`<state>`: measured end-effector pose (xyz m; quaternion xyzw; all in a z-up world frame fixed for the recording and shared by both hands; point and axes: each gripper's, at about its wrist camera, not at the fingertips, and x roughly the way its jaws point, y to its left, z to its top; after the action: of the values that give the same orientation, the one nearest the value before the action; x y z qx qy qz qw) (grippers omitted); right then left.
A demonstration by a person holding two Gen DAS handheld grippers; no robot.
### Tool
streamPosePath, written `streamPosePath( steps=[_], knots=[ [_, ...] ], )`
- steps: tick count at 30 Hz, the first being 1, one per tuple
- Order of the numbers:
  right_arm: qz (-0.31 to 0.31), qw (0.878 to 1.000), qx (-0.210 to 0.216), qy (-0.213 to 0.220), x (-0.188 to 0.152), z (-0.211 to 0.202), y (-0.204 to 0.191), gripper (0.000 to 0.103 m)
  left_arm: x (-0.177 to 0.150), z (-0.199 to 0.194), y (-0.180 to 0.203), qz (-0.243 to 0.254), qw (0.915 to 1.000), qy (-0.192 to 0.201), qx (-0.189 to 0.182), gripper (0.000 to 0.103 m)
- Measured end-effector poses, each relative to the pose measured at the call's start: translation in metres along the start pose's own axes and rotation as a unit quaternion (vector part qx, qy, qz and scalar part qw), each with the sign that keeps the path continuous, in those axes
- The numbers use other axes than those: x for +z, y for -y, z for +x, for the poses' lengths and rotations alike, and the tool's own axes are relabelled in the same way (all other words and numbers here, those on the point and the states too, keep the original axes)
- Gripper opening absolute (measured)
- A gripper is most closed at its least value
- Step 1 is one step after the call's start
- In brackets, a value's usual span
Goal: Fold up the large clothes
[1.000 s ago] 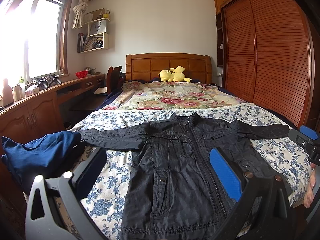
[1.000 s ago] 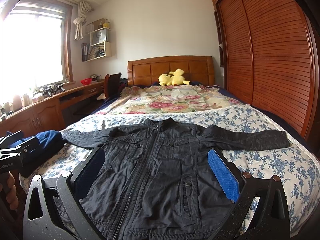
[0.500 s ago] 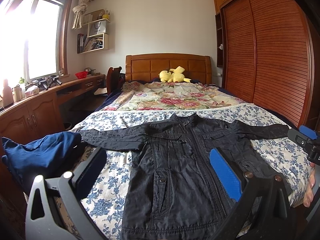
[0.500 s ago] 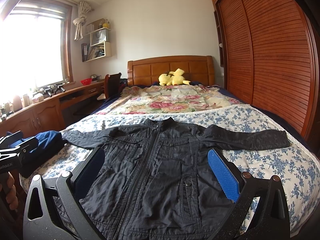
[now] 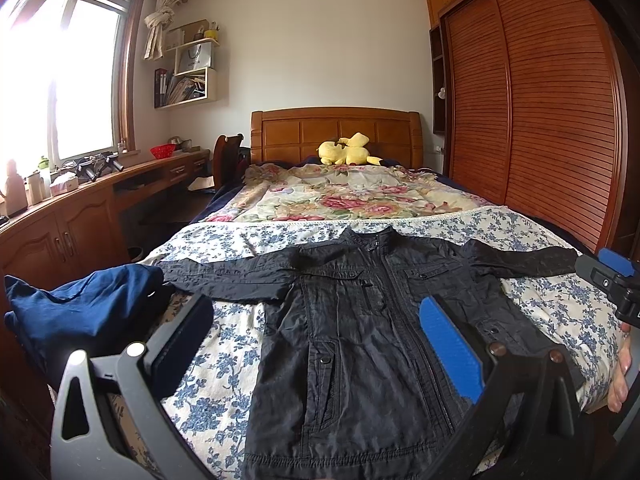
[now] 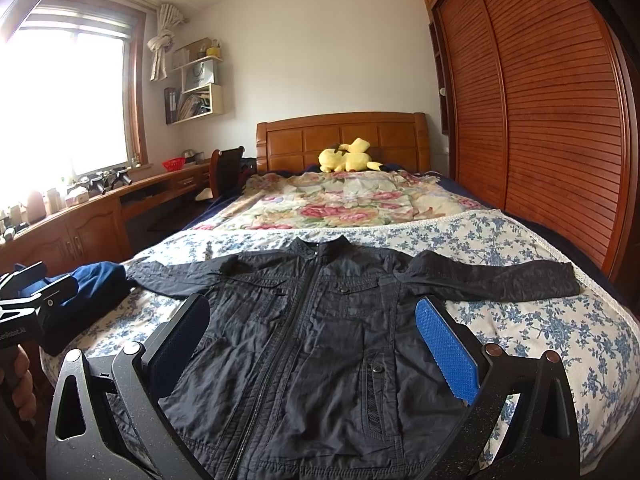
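A black zip jacket (image 5: 360, 320) lies flat, front up, on the blue-flowered bedspread (image 5: 224, 344), with both sleeves spread out to the sides. It also shows in the right wrist view (image 6: 320, 332). My left gripper (image 5: 312, 332) is open and empty, held above the jacket's lower left part. My right gripper (image 6: 312, 328) is open and empty above the jacket's lower middle. Neither gripper touches the cloth.
A crumpled dark blue garment (image 5: 76, 312) lies at the bed's left edge beside the left sleeve. A yellow plush toy (image 5: 346, 152) sits by the wooden headboard. A wooden desk (image 5: 80, 208) runs along the left wall; a slatted wardrobe (image 5: 540, 120) stands at the right.
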<state>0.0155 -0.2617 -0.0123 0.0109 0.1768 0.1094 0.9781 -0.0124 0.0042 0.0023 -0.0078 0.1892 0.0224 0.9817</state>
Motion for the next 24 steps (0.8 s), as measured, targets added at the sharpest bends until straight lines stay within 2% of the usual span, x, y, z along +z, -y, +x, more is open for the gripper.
streamPosePath(
  steps=[5,10,20,24],
  knots=[
    [-0.004,1.000,0.003,-0.003,0.009,-0.001,-0.003,0.103,-0.005,0.006,-0.005,0.001,0.9999,-0.010,0.005,0.103],
    [-0.009,1.000,0.013,-0.011,0.002,0.013,-0.008,0.103,-0.014,0.028,-0.012,0.011,0.9994,-0.028,0.014,0.103],
    [-0.015,0.996,0.051,-0.071,-0.030,0.090,-0.023,0.103,-0.033,0.097,-0.044,0.028,0.9961,-0.071,0.044,0.103],
    [-0.033,0.994,0.057,-0.087,-0.041,0.125,-0.034,0.103,-0.039,0.131,-0.066,0.021,0.9939,-0.098,0.047,0.103]
  ],
)
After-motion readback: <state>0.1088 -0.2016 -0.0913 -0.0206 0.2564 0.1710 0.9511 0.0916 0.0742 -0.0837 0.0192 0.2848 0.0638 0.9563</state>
